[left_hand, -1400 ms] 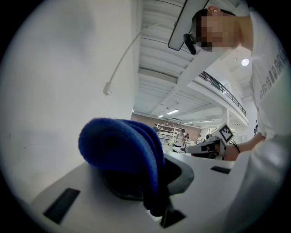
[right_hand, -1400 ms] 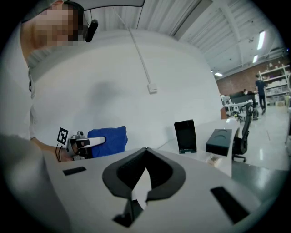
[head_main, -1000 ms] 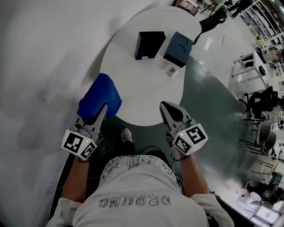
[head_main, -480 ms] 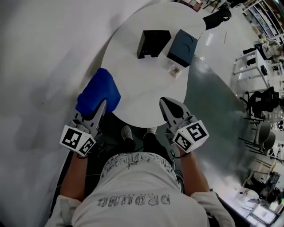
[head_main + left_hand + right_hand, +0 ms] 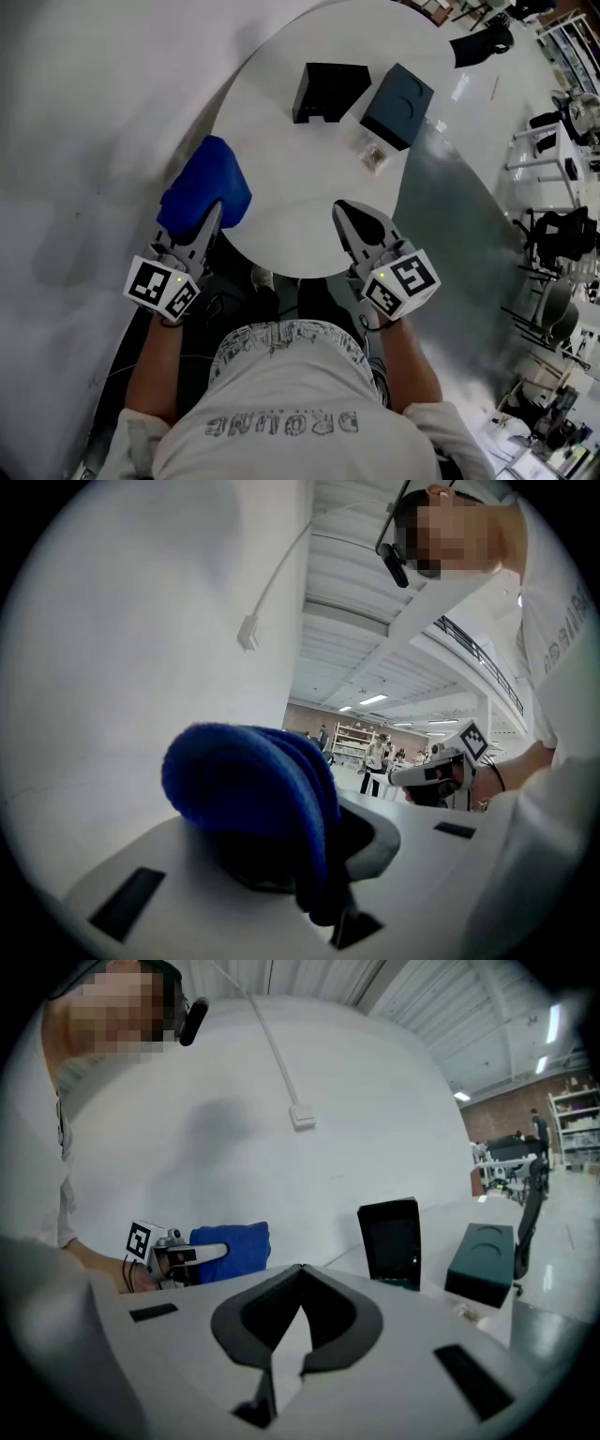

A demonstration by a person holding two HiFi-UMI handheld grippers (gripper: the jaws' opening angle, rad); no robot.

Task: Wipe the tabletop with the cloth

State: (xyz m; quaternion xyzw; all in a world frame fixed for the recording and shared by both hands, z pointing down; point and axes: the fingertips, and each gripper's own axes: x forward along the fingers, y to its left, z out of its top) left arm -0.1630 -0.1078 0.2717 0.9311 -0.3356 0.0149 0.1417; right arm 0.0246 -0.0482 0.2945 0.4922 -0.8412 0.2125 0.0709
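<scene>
The blue cloth (image 5: 204, 192) is clamped, bunched into a thick wad, between the jaws of the left tool (image 5: 212, 214). It is held at the near-left rim of the round white tabletop (image 5: 281, 178), partly beyond the edge; whether it is pressed on the surface cannot be told. Wiping is judged barely begun. For the step to be done well, the wad should be brought fully over the tabletop, flattened against it and drawn in overlapping strokes, with a firm grip so that no fold is shed. The black box (image 5: 328, 86), the dark blue-grey box (image 5: 398, 94) and the small item (image 5: 374, 157) on the far side should be skirted. The right tool (image 5: 347, 214) is held over the near edge with its jaws together on nothing. The overall layout is given only by the head view. The fold draped over the left jaws is shown only in the left gripper view, and the empty right jaws are confirmed in the right gripper view, where the black box is seen standing upright.
</scene>
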